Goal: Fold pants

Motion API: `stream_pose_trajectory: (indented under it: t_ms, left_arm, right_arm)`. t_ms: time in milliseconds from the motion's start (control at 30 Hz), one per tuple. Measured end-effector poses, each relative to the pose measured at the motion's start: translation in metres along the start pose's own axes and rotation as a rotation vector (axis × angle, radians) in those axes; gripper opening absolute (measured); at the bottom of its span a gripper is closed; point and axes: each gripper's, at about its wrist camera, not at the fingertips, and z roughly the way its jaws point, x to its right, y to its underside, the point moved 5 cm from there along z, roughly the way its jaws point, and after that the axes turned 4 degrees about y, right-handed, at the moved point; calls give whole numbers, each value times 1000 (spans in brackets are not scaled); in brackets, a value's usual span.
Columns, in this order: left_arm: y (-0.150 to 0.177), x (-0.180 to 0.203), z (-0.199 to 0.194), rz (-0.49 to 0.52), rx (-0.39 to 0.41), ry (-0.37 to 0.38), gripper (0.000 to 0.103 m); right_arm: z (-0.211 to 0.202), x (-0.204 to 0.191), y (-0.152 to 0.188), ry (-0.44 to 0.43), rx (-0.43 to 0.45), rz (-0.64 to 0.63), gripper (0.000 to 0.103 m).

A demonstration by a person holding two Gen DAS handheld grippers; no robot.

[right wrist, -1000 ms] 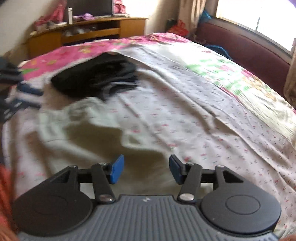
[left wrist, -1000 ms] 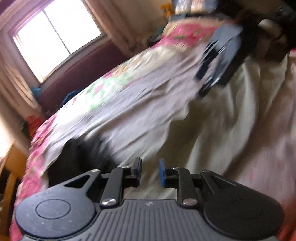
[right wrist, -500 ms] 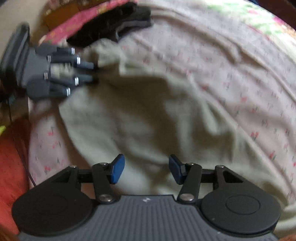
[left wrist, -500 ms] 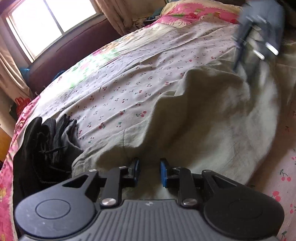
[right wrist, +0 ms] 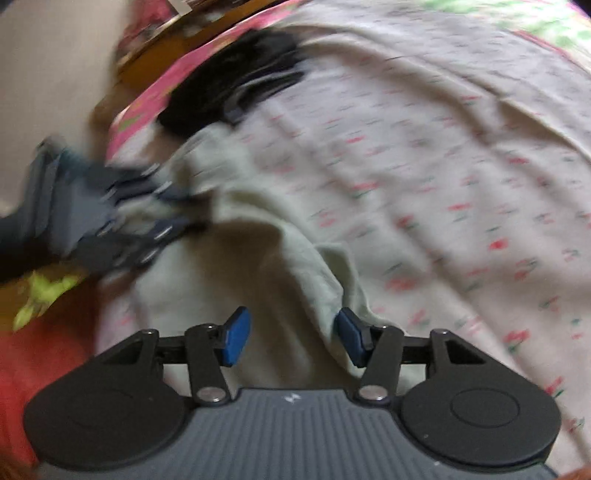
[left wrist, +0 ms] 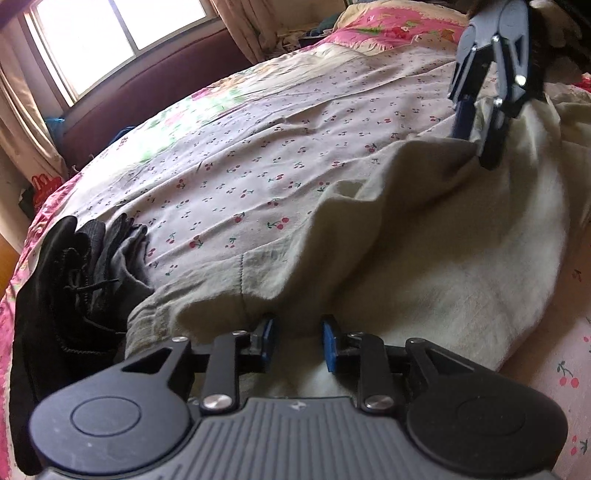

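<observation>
Pale cream pants (left wrist: 424, 266) lie rumpled on a bed with a cherry-print sheet (left wrist: 258, 147). My left gripper (left wrist: 297, 345) is open, low over the near edge of the pants, with cloth between its blue pads. My right gripper (left wrist: 476, 138) shows at the far right of the left wrist view, open, its tips at the far edge of the pants. In the blurred right wrist view the right gripper (right wrist: 291, 338) is open over a raised fold of the pants (right wrist: 258, 229), and the left gripper (right wrist: 173, 210) sits at the left by the pants' edge.
A heap of dark clothes (left wrist: 77, 273) lies on the bed just left of the pants, also in the right wrist view (right wrist: 236, 85). A window (left wrist: 118, 33) and a dark red headboard (left wrist: 155, 85) stand behind. A wooden cabinet (right wrist: 177, 44) is beyond the bed.
Both grippers came down from above the bed to the pants. The left now sits at the near edge and the right at the far edge. Both stayed open.
</observation>
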Motion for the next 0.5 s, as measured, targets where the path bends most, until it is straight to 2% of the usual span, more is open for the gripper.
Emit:
stream_pose_trajectory:
  t_ms: [100,200,267,333,433,500]
  left_arm:
    - [0,1,1,4,-1,-3,43]
    - [0,2,0,8,-1,-3,43]
    - [1,2,1,13,-1,-2,43]
    - [1,2,1,12,0,-2,44]
    - [1,2,1,12,3,-2,44]
    - [2,2,0,11,4,0,44]
  right_arm:
    - [-4,0,-2,-26,19,19,55]
    - [-1,-6,-3,-111,2,50,55]
    - [1,-21,-2,-149,6,10,55]
    - [7,-30,1,-142,-1,-17,54]
    - [20,-29,3,-75,-29,-29,55]
    - [8,-28,0,-78,13,-14,55]
